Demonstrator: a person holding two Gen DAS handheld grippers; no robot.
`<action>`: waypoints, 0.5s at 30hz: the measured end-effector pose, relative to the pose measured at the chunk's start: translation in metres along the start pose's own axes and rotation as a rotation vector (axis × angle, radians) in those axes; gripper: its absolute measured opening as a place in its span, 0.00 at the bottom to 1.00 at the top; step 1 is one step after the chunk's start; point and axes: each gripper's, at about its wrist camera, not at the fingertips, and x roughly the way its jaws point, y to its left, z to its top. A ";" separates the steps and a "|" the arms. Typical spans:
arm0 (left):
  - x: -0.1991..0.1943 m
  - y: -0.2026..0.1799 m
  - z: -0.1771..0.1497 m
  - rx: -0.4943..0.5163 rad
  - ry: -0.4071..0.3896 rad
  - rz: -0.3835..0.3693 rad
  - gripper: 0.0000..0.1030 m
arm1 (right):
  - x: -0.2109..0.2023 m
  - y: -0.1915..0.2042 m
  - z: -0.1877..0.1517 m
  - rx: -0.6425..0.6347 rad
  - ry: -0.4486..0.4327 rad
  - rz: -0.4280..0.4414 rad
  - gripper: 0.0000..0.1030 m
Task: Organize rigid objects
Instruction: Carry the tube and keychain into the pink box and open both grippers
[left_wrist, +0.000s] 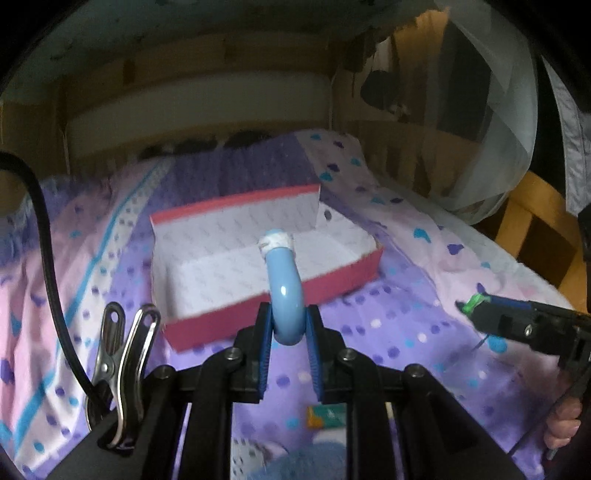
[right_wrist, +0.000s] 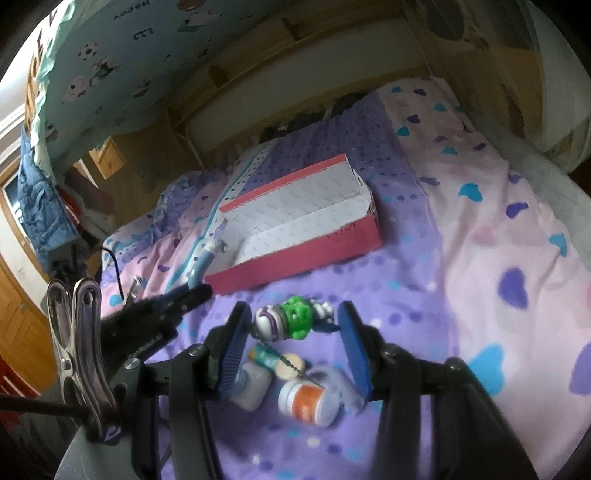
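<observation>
**A:** The left gripper (left_wrist: 290, 325) clamps a curved pale-blue tube (left_wrist: 284, 288), its white-capped end reaching toward the red box (left_wrist: 354, 275). The right gripper (right_wrist: 293, 332) carries a small green-and-white toy figure (right_wrist: 295, 319) between its blue pads (right_wrist: 232, 350). Whether both pads actually press on it is unclear from here. Both tongs hang just short of the box's near wall.

**B:** How far along is the sorting?

**A:** Barely begun, by the look of it. The box's white-lined floor shows nothing in it. Two pieces are in transit; a white bottle (right_wrist: 253, 384), an orange-banded bottle (right_wrist: 308, 404) and a round disc (right_wrist: 291, 363) lie on the purple bedspread (right_wrist: 424, 295), on the near side of the box, below the right gripper.

**B:** Any obstacles?

**A:** The box's raised lid stands along the far side, so entry looks best over the low near wall. The bedspread is soft and rumpled, and the box could tip or slide if bumped. To the right of the box, the bedding is open; the two grippers themselves sit near each other.
</observation>
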 end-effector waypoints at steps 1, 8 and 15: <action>0.002 0.000 0.002 0.009 -0.011 0.014 0.18 | 0.006 0.000 0.001 -0.002 0.005 0.010 0.49; 0.032 0.033 0.022 -0.052 -0.004 0.012 0.18 | 0.042 0.009 0.021 -0.085 -0.030 -0.001 0.49; 0.058 0.068 0.030 -0.163 0.052 -0.062 0.18 | 0.095 -0.004 0.050 -0.042 -0.043 0.127 0.49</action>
